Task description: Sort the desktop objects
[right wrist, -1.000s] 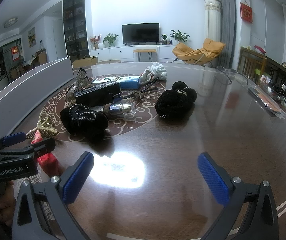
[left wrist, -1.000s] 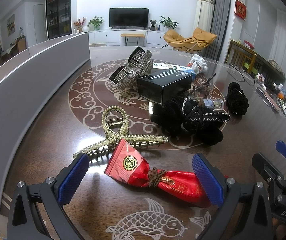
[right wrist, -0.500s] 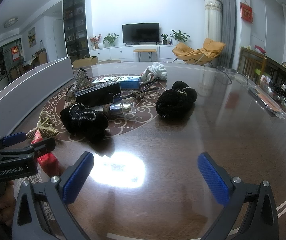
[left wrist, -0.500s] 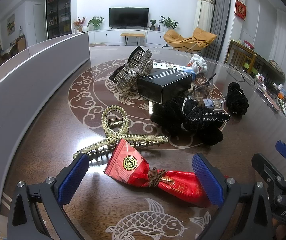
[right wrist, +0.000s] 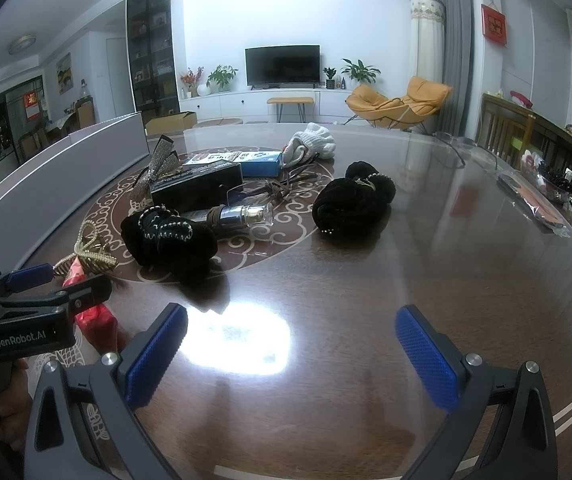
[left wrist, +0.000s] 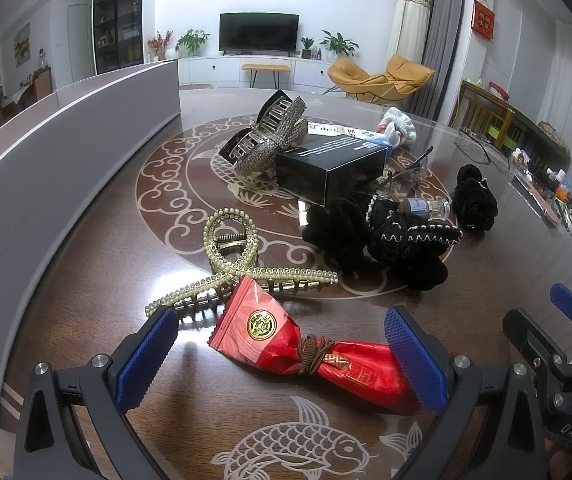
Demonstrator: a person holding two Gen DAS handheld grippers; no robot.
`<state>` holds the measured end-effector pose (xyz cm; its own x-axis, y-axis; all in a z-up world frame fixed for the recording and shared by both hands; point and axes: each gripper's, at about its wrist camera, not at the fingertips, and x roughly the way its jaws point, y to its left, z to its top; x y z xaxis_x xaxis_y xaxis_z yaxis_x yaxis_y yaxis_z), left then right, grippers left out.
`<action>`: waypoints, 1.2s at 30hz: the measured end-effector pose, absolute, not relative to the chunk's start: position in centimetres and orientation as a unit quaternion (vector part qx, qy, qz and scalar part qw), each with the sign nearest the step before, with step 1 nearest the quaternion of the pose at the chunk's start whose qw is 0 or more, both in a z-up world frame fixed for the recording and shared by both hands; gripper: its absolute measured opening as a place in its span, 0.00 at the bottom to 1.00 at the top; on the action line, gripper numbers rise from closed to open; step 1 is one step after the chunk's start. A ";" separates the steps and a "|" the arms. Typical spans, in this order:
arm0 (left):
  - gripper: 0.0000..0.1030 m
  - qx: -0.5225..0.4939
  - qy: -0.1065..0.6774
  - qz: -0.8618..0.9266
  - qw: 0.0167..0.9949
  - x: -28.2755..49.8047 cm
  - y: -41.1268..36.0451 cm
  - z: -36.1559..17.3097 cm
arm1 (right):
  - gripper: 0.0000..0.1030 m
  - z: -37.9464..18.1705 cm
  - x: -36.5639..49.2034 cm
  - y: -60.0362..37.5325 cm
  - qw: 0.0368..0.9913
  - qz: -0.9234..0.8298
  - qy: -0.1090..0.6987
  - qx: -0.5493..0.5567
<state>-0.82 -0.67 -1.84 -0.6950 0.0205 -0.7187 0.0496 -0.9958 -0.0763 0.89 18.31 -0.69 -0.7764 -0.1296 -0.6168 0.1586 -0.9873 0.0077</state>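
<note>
1. Beyond the bench (right wrist: 425, 280) lay a living room with a dark television (right wrist: 282, 65) on a white cabinet, an orange chair (right wrist: 399, 105) and potted plants.
2. Glossy dark wood with pale scrollwork and fish inlays formed the bench top, and a grey panel (left wrist: 46, 184) curved along the far left of the left tool (left wrist: 280, 354).
3. That left tool stood wide, its blue pads (left wrist: 146, 356) either side of a red packet (left wrist: 317, 354) tied in the middle with brown cord; whether the pads touched it could not be told.
4. Just ahead of the packet, touching its near corner, lay a gold pearl hair clip (left wrist: 232, 260).
5. Farther ahead and to the right sat a black scrunchie with white stitching (left wrist: 389, 240), with a small glass bottle (left wrist: 425, 207) just behind it.
6. Beyond those stood a black box (left wrist: 329, 168), with a glittery hair claw (left wrist: 272, 138) leaning at its left and a blue-and-white carton (right wrist: 260, 161) behind.
7. A second black scrunchie (right wrist: 351, 202) lay apart to the right, and spectacles (right wrist: 282, 188) rested between it and the box.
8. White gloves (right wrist: 313, 142) sat at the far end of the pile.
9. The right tool (right wrist: 291, 352) was also spread wide, holding nothing, over bare bench with a bright ceiling-light reflection between its pads.
10. Seen from the right tool, the left one appeared at its near left, gripped by a hand (right wrist: 10, 408).
</note>
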 end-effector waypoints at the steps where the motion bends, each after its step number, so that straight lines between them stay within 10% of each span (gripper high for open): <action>1: 1.00 0.391 0.046 -0.919 0.008 -0.8 -0.7 -1.9 | 1.00 -0.7 0.9 18.2 0.077 -0.942 0.023 0.326; 36: 1.00 0.401 0.068 -0.913 0.013 -1.3 -1.7 -2.0 | 1.00 -1.2 0.7 17.8 0.088 -0.935 0.030 0.343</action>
<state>-1.35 -1.75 -2.03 -0.6778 0.0317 -0.7346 0.0777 -0.9904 -0.1144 0.67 17.82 -1.24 -0.7490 -0.1439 -0.6468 0.1846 -0.9828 0.0049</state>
